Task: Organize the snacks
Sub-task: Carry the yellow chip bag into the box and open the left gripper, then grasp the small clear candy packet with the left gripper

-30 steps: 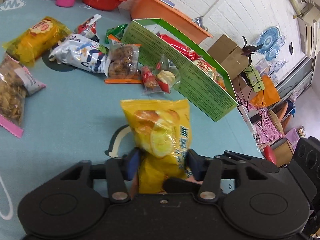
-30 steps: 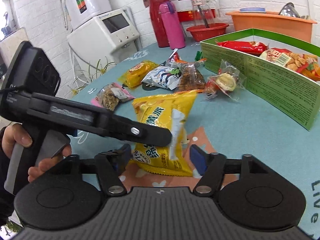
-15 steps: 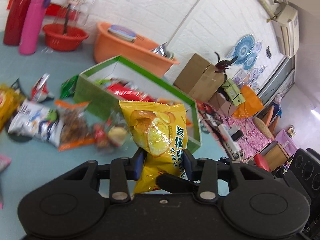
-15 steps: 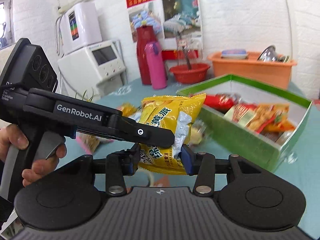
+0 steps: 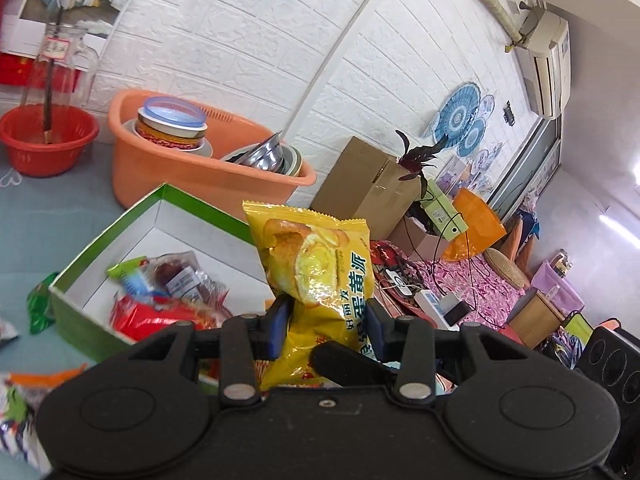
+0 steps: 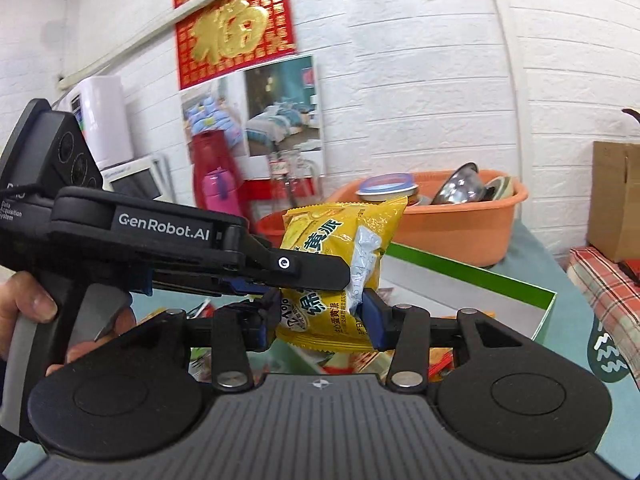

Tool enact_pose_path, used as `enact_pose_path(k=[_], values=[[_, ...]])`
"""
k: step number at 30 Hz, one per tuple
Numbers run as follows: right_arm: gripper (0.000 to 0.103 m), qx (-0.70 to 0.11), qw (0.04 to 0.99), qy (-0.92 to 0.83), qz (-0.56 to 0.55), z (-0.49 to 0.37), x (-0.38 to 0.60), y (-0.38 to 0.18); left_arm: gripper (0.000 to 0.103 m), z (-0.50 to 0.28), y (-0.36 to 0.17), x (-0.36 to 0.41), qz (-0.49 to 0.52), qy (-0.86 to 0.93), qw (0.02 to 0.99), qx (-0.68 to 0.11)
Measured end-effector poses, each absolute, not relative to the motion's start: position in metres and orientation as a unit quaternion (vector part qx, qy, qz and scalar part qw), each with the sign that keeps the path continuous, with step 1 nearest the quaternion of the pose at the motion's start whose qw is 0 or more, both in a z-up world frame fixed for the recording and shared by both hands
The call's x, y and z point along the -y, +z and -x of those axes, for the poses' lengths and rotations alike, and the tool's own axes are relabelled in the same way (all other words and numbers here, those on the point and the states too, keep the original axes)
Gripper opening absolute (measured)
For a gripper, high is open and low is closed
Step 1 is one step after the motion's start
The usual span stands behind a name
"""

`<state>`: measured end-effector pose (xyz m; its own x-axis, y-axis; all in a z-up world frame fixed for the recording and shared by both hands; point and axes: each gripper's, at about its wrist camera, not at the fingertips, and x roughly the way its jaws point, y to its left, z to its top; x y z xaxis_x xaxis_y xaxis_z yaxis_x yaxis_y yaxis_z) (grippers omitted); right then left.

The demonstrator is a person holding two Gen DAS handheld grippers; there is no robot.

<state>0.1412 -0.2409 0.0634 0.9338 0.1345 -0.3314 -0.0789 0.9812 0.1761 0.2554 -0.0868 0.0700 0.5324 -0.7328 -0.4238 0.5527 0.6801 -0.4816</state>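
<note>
Both grippers are shut on the same yellow snack bag (image 5: 320, 272), which also shows in the right wrist view (image 6: 340, 264). My left gripper (image 5: 326, 328) pinches its lower part. My right gripper (image 6: 318, 322) pinches its bottom edge, and the left gripper's finger crosses in front of it. The bag hangs upright above the green box (image 5: 76, 312), whose rim also shows in the right wrist view (image 6: 480, 272). The box holds several snack packets, with a red one (image 5: 160, 316) on top.
An orange basin (image 5: 192, 172) with dishes stands behind the box, with a red basket (image 5: 44, 144) to its left. Loose snack packets (image 5: 16, 408) lie on the teal table left of the box. A cardboard box (image 5: 368, 184) stands beyond the table's edge.
The yellow bag has been lifted off the table and carried over the green box. My right gripper closed on it during the lift; the left gripper kept its hold.
</note>
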Motion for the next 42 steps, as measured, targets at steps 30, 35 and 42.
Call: enact_pose_path(k=[30, 35, 42], values=[[0.103, -0.186, 0.976, 0.020, -0.109, -0.119, 0.241, 0.069, 0.103, -0.201, 0.087, 0.030, 0.128, -0.287, 0.895, -0.315], [0.103, -0.190, 0.971, 0.065, -0.128, -0.102, 0.222, 0.079, 0.103, -0.168, 0.094, -0.002, 0.127, -0.260, 0.906, -0.310], [0.103, -0.221, 0.964, 0.098, -0.111, -0.097, 0.194, 0.060, 0.103, -0.145, 0.073, -0.037, 0.136, -0.243, 0.903, -0.328]])
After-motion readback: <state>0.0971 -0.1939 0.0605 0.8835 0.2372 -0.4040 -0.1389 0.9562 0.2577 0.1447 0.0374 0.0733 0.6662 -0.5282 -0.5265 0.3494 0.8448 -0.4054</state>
